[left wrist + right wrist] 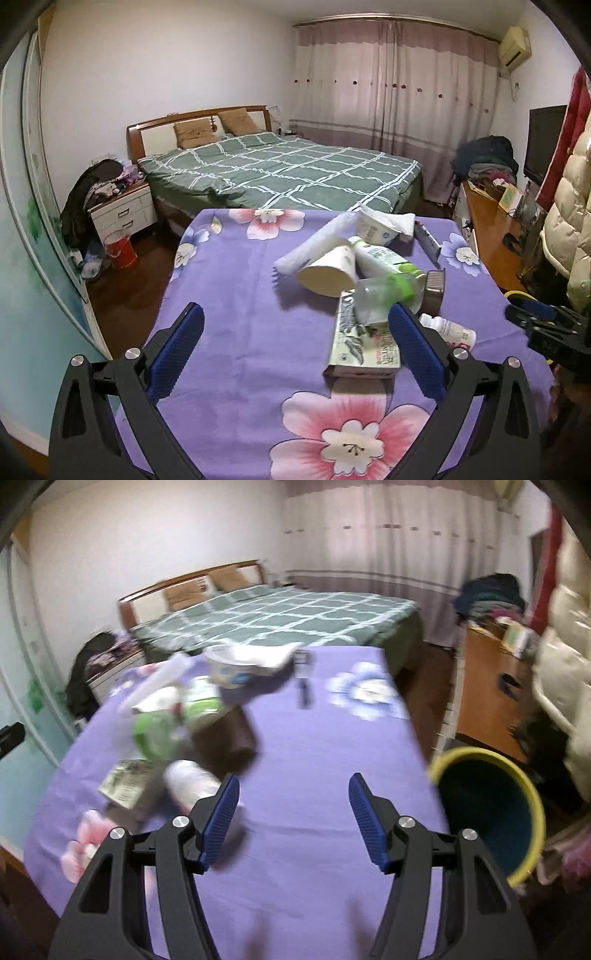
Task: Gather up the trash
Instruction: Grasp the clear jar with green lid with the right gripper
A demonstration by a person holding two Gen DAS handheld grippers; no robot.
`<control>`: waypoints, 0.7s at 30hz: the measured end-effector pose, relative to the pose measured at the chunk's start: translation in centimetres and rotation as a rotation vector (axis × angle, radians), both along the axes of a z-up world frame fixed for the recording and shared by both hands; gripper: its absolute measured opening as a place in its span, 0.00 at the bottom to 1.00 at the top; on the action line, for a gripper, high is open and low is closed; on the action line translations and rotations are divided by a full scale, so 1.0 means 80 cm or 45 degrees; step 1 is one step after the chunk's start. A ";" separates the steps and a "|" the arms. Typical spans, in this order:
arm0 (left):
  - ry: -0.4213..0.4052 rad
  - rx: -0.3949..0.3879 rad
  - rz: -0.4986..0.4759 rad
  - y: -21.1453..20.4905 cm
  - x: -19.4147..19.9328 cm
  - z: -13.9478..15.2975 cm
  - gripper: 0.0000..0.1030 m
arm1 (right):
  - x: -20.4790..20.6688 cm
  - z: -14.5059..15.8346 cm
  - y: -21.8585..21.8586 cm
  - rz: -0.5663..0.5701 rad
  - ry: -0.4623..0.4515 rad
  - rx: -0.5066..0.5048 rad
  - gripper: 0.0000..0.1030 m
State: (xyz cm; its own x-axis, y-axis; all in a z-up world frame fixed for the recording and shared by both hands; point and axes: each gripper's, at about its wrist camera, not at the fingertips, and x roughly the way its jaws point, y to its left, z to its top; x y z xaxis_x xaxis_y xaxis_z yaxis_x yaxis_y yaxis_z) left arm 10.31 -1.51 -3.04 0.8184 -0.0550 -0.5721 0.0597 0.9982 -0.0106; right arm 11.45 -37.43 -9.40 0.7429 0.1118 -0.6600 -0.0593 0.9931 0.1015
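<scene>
The trash lies heaped on the bench (229, 295), which is covered in a purple flowered cloth. The heap sits toward one o'clock from the left gripper (295, 354): a paper cup (327, 271) on its side, a clear bottle with a green label (384, 291) just beneath it, a flat printed carton (360, 345) nearest, and a small white bottle (450, 330) at three o'clock of the carton. The left jaws are spread wide with nothing between them. The right gripper (293, 812) is also released and empty, with bare cloth between its pads. The yellow-rimmed bin (491, 805) stands off the bench edge at its three o'clock.

The next pick seems best made from the top or the loose edge. The white bottle lies apart from the heap and looks the easiest. The cup would likely crush, so close gently across its wall. The right-wrist view is blurred, so steady the hand before closing.
</scene>
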 end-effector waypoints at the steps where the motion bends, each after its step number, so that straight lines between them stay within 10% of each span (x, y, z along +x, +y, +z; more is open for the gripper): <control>1: 0.002 -0.001 0.000 0.000 -0.001 -0.001 0.95 | 0.006 -0.001 0.011 0.017 0.003 0.003 0.57; 17: -0.007 0.024 0.029 0.005 0.000 -0.009 0.95 | 0.066 0.007 0.118 0.201 0.007 0.045 0.49; 21: -0.029 0.042 0.051 0.010 -0.004 -0.007 0.95 | 0.075 0.003 0.146 0.234 0.018 0.044 0.65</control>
